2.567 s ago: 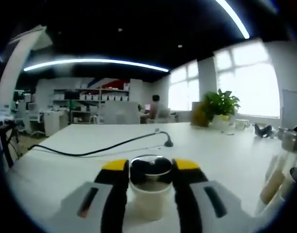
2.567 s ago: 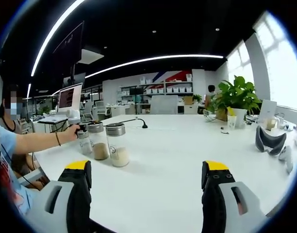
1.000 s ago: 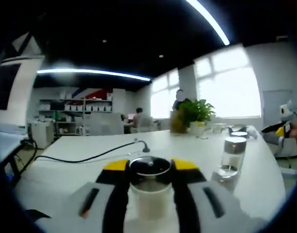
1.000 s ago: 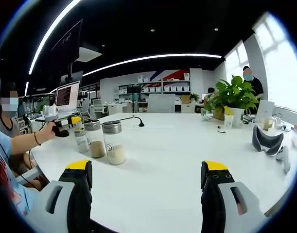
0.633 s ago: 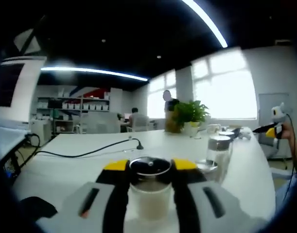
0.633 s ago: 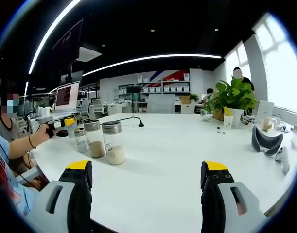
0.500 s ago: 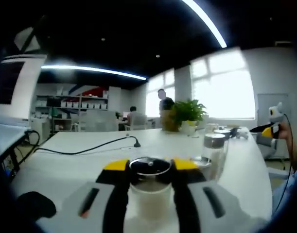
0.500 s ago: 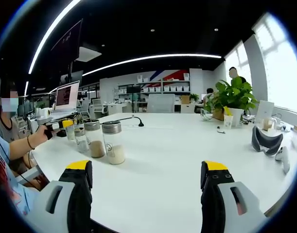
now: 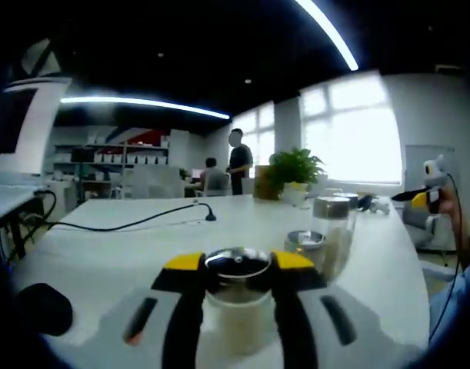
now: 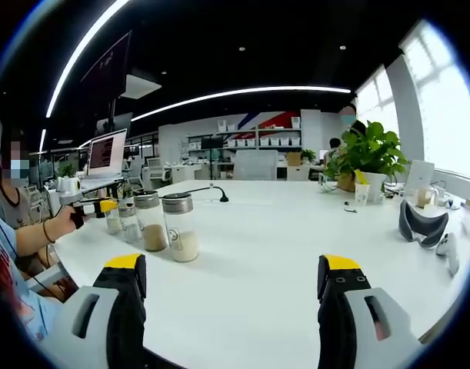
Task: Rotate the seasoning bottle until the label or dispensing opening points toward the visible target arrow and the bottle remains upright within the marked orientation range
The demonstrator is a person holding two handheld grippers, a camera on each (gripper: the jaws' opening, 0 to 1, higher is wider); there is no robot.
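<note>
My left gripper (image 9: 236,263) is shut on a small seasoning bottle (image 9: 235,319) with a metal lid and pale contents. The bottle stands upright between the yellow-tipped jaws. In the right gripper view the same bottle (image 10: 125,221) stands at the left end of a row on the white table (image 10: 281,254), and a person's hand holds the left gripper (image 10: 102,206) against it. My right gripper (image 10: 233,267) hangs low over the near table edge, open, with nothing between its jaws. It also appears at the far right as the right gripper (image 9: 425,198).
Two taller bottles (image 10: 179,227) (image 10: 150,221) with powder stand next to the held one; in the left gripper view they appear as bottles (image 9: 332,231) just right of my jaws. A black cable (image 9: 119,227) crosses the table. A headset (image 10: 419,219) and a plant (image 10: 365,154) stand to the right.
The left gripper view has swung round while staying shut on the bottle; the neighbouring bottles now sit closer to my jaws. In the right gripper view the hand with the left gripper has dropped slightly.
</note>
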